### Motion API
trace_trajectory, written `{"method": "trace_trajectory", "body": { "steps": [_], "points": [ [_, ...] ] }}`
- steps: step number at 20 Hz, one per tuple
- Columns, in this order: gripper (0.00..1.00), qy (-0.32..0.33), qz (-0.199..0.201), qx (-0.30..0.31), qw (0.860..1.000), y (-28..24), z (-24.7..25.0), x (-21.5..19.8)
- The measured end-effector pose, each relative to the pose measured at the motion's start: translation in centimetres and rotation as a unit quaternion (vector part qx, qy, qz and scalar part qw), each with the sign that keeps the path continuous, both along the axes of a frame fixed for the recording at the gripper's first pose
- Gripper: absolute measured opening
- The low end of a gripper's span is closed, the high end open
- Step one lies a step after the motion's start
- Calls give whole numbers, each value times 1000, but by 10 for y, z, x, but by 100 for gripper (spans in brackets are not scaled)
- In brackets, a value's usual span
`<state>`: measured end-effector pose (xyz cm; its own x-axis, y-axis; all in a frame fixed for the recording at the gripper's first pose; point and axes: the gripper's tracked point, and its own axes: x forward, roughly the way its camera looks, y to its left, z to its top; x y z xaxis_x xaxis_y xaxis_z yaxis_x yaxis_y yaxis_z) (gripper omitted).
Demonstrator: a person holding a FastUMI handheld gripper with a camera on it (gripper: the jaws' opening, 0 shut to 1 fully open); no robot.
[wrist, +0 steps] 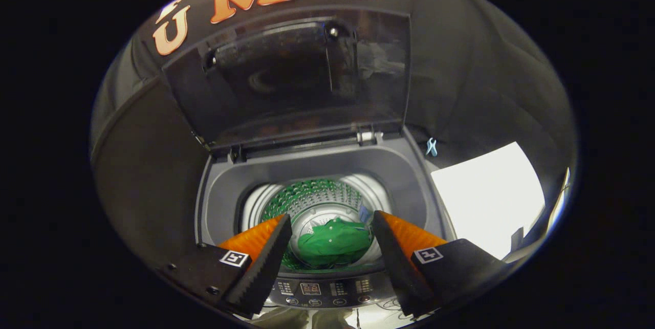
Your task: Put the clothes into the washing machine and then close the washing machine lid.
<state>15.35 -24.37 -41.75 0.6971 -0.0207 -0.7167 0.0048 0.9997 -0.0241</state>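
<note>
The gripper view looks down into 1 top-loading washing machine (312, 175) with a grey top surround. The gripper (331, 232) is held above the front edge of the machine with its 2 fingers spread wide apart. Nothing is held between them and neither finger touches anything.

1 green garment (333, 247) lies bunched at the bottom of the drum (266, 201), seen through the gap between the fingers and well below them. Small pale buttons show on the garment. The perforated drum wall behind it carries a green reflection.

The drum opening is round, with the flat grey surround on all sides. The space above the opening is unobstructed between the fingers and the rear hinge line.

1 transparent lid (302, 73) stands raised at the back of the machine, hinged along the rear edge and leaning against the black cloth wall (471, 63). A dark panel sits in the middle of the lid.

1 control panel (320, 290) runs along the front edge, just below the fingertips, with 1 small display and several round buttons.

To the right of the machine sit 1 light blue clip (431, 147) on the cloth and 1 bright white surface (486, 196).
</note>
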Motion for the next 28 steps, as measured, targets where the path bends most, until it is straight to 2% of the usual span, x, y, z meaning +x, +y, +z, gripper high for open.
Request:
{"method": "trace_trajectory", "body": {
  "steps": [1, 9, 14, 21, 28],
  "points": [
    [100, -13, 3, -3, 1000, 0, 18, 4],
    [100, -107, 38, -3, 994, 33, 147, 52],
    [100, -146, 58, 2, 988, 58, 193, 98],
    [100, -163, 81, -12, 983, 85, 195, 170],
    [100, -152, 74, -11, 985, 91, 176, 210]
  ]
}}
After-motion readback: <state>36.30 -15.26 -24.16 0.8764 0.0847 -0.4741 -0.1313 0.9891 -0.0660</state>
